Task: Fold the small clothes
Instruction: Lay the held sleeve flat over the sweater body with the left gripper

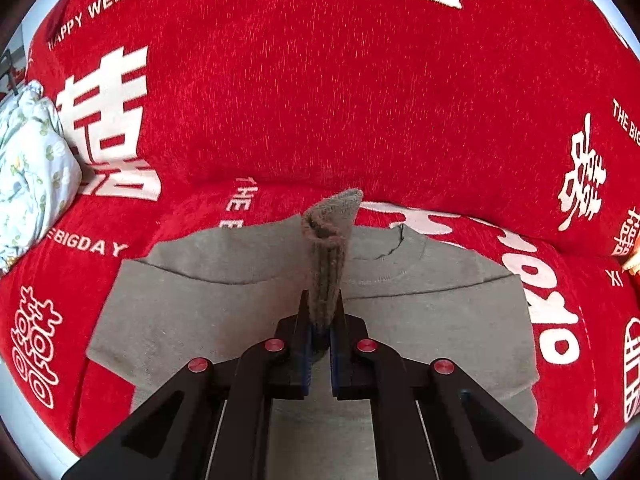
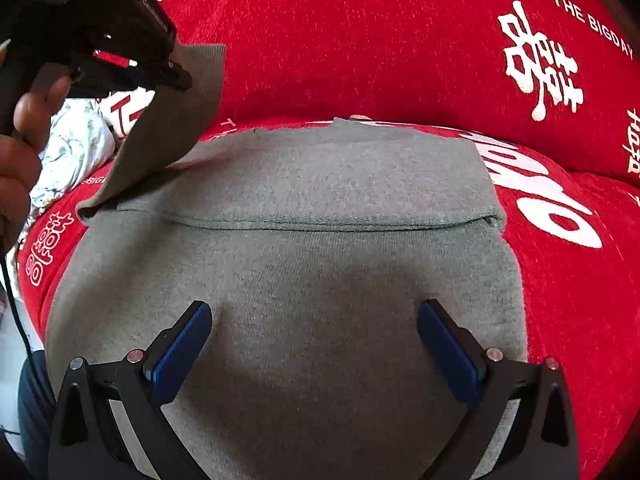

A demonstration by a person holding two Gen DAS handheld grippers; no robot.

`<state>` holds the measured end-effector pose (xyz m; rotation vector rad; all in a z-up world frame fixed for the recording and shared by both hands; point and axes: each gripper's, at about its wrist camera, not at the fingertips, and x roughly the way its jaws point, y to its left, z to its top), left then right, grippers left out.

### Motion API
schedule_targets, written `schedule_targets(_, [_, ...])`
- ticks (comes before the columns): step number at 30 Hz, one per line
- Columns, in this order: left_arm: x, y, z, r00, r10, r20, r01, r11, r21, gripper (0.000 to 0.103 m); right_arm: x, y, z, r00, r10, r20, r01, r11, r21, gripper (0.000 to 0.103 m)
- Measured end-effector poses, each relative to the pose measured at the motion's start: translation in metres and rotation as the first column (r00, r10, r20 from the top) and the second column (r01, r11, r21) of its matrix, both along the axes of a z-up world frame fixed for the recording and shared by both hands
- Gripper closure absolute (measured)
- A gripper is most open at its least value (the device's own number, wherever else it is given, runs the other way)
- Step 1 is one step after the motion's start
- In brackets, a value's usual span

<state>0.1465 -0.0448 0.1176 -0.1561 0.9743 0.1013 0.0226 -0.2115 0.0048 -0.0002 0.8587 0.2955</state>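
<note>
A small grey knit sweater (image 1: pixel 240 320) lies flat on a red cloth; it also shows in the right wrist view (image 2: pixel 320 280), with one sleeve folded across the body. My left gripper (image 1: pixel 322 320) is shut on the other sleeve (image 1: pixel 330 240) and holds it up off the cloth. In the right wrist view the left gripper (image 2: pixel 176 76) lifts that sleeve (image 2: pixel 172 128) at the upper left. My right gripper (image 2: pixel 314 340) is open and empty, hovering just over the sweater's lower body.
The red cloth (image 1: pixel 320 80) with white lettering covers a cushioned seat and its backrest (image 2: pixel 360 40). A floral white bundle (image 1: pixel 28 168) lies at the left edge. A hand (image 2: pixel 20 148) holds the left gripper.
</note>
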Motion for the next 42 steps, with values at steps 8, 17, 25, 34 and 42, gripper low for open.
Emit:
schedule_targets(8, [-0.003, -0.025, 0.013, 0.998, -0.049, 0.026, 0.049, 0.999, 0.021, 0.096, -0.001, 0.004, 0.001, 1.0, 0.005, 0.012, -0.005, 1.0, -0.017, 0.001])
schedule_targets(17, [-0.001, -0.057, 0.033, 0.993, -0.108, 0.05, 0.107, 0.994, 0.026, 0.096, -0.008, -0.001, 0.008, 1.0, 0.004, -0.001, -0.004, 1.0, 0.019, 0.001])
schedule_targets(25, [0.001, -0.088, 0.036, 0.987, -0.154, 0.043, 0.153, 0.988, 0.021, 0.096, -0.017, -0.036, 0.026, 0.998, -0.059, 0.022, 0.057, 0.995, 0.087, 0.0])
schedule_targets(34, [0.004, -0.13, 0.027, 0.978, -0.209, 0.02, 0.208, 0.978, 0.029, 0.096, -0.028, -0.071, 0.029, 0.993, -0.116, 0.021, 0.113, 0.987, 0.117, 0.0])
schedule_targets(42, [0.011, -0.148, 0.003, 0.973, -0.232, -0.021, 0.232, 0.973, 0.001, 0.096, -0.042, -0.093, 0.019, 0.989, -0.148, 0.006, 0.146, 0.982, 0.116, 0.0])
